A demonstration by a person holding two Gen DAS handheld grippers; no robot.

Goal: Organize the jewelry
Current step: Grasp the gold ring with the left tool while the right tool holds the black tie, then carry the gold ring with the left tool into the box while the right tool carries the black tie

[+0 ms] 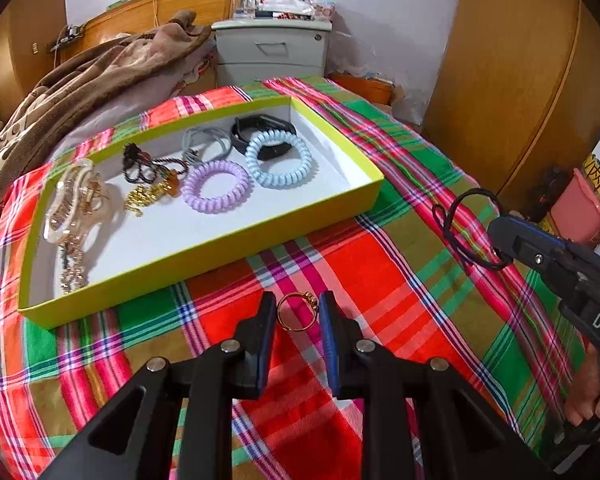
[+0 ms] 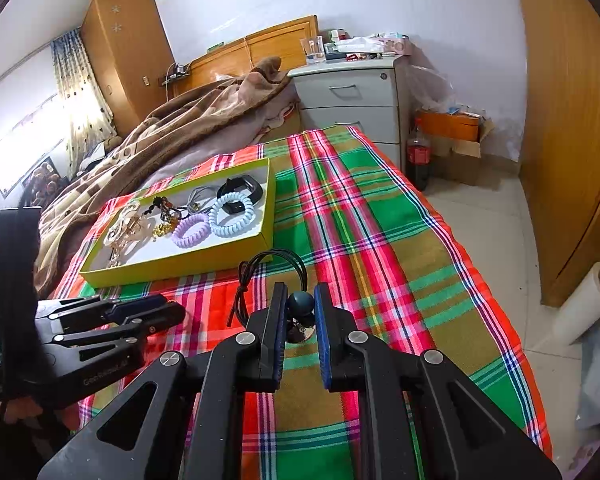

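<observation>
The left gripper (image 1: 298, 312) pinches a gold ring (image 1: 296, 311) just above the plaid cloth (image 1: 380, 260), near the yellow-green tray (image 1: 204, 254). The right gripper (image 2: 300, 312) pinches the ball (image 2: 301, 303) of a black elastic hair tie (image 2: 276, 266). The thin ring could slip out if tilted. In the tray: 2 spiral hair ties (image 1: 216, 186), 1 hair claw (image 1: 76, 204), 1 black band (image 1: 260, 126)

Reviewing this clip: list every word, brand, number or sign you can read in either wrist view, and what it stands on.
"DAS", cut off at the frame edge: white letters on the right gripper body, left wrist view.
Embossed lettering on the left gripper body, right wrist view: too faint to read surely.
Yellow packaging with a dark character: not legible.
Red bottle label: too blurred.
</observation>
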